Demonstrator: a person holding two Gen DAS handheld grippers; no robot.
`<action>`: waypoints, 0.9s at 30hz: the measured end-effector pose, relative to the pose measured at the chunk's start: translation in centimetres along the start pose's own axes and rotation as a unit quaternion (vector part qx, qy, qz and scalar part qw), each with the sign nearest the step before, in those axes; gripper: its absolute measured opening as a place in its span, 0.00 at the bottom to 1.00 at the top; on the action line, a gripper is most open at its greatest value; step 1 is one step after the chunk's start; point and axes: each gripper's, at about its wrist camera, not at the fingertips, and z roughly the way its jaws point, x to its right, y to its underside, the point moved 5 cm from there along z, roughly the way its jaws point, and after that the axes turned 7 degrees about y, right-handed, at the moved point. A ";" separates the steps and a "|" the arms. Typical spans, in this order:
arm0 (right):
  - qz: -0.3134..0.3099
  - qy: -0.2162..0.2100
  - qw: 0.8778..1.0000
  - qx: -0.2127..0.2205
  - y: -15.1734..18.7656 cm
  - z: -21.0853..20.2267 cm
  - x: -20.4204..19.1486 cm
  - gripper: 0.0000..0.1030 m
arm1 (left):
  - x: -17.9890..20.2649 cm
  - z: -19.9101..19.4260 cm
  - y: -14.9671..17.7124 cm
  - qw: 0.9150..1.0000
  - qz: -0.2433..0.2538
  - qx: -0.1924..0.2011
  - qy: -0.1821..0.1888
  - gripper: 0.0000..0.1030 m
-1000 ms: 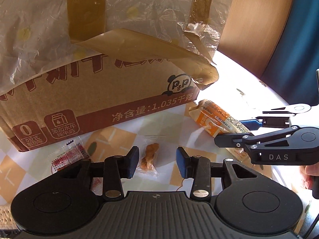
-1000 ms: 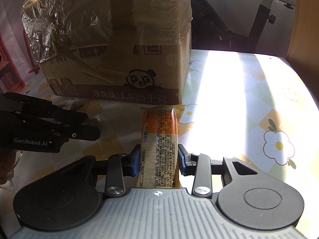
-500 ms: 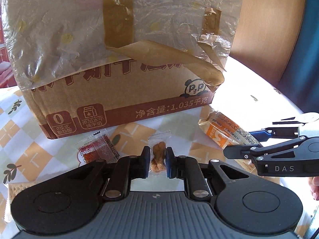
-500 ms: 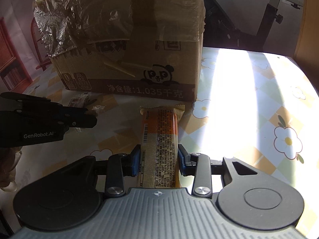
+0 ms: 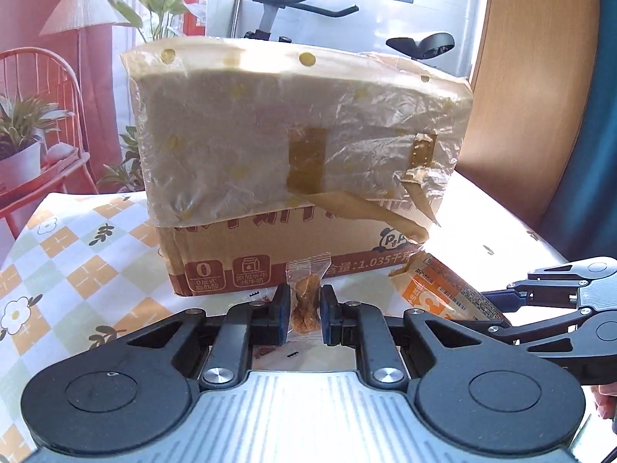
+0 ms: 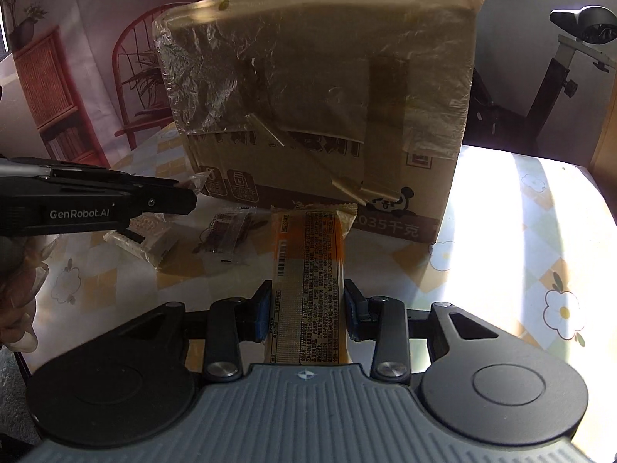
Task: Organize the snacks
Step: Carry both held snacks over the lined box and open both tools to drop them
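My left gripper (image 5: 305, 314) is shut on a small clear packet with a brown snack (image 5: 306, 301) and holds it up in front of the cardboard box (image 5: 300, 177). My right gripper (image 6: 306, 314) is shut on a long orange snack bar (image 6: 308, 277), lifted off the table and pointing at the box (image 6: 320, 88). The bar (image 5: 443, 293) and the right gripper also show at the right of the left wrist view. The left gripper (image 6: 96, 200) shows at the left of the right wrist view.
The tall box is wrapped in clear film and brown tape. A dark-printed clear packet (image 6: 227, 231) and a pale cracker packet (image 6: 142, 239) lie on the checked tablecloth (image 5: 77, 270) before the box. A red chair (image 5: 46, 77) and an exercise bike (image 6: 559, 77) stand beyond the table.
The left gripper closed on the brown snack packet and lifted it off the table. Both grippers have risen and tilted up, so the box top and the room behind now show.
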 end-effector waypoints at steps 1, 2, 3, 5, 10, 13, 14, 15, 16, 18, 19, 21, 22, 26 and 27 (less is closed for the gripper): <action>-0.001 -0.003 1.000 0.006 -0.4 -0.5 -0.2 0.37 | 0.0 -0.5 -0.4 1.000 0.000 0.006 -0.001 0.17; -0.002 -0.005 1.000 0.012 -0.8 -1.0 -0.4 0.37 | 0.0 -1.1 -0.9 1.000 0.000 0.014 -0.003 0.17; -0.003 -0.008 1.000 0.018 -1.2 -1.5 -0.6 0.37 | 0.1 -1.9 -1.6 1.000 0.000 0.024 -0.006 0.17; -0.005 -0.014 0.999 0.032 -2.2 -2.6 -0.7 0.37 | 0.2 -3.0 -2.8 0.999 0.001 0.041 -0.008 0.17; -0.013 -0.023 0.997 0.074 -5.7 -5.0 -1.5 0.37 | 0.5 -5.2 -6.1 0.996 0.005 0.083 -0.011 0.17; -0.011 -0.026 0.995 0.099 -8.2 -6.1 -1.3 0.37 | 0.5 -5.9 -8.1 0.995 0.006 0.104 -0.010 0.17; -0.010 -0.026 0.994 0.105 -8.9 -6.4 -1.2 0.37 | 0.5 -5.9 -8.9 0.994 0.006 0.109 -0.010 0.17; -0.009 -0.025 0.993 0.113 -9.8 -6.6 -1.0 0.37 | 0.4 -6.0 -9.5 0.993 0.006 0.114 -0.012 0.17; -0.008 -0.024 0.993 0.119 -10.5 -6.8 -0.7 0.37 | 0.5 -6.1 -10.1 0.993 0.007 0.116 -0.013 0.17; -0.007 -0.018 0.991 0.130 -12.1 -6.8 -0.2 0.37 | 0.3 -5.6 -11.3 0.992 0.007 0.121 -0.017 0.17; -0.006 -0.014 0.991 0.135 -12.8 -6.7 0.2 0.37 | 0.2 -5.4 -11.9 0.992 0.006 0.123 -0.019 0.17; -0.004 -0.005 0.990 0.143 -14.2 -6.4 1.0 0.37 | -0.4 -4.7 -13.0 0.992 0.000 0.126 -0.020 0.17; 0.000 0.002 0.989 0.146 -15.0 -5.9 1.6 0.37 | -0.5 -4.4 -13.5 0.992 -0.003 0.126 -0.020 0.17; 0.017 0.023 0.988 0.151 -18.0 -3.8 3.7 0.37 | -1.4 -2.4 -16.0 0.991 -0.012 0.127 -0.025 0.17; 0.021 0.026 0.988 0.150 -18.7 -3.1 4.2 0.37 | -1.6 -1.7 -16.6 0.992 -0.015 0.126 -0.025 0.17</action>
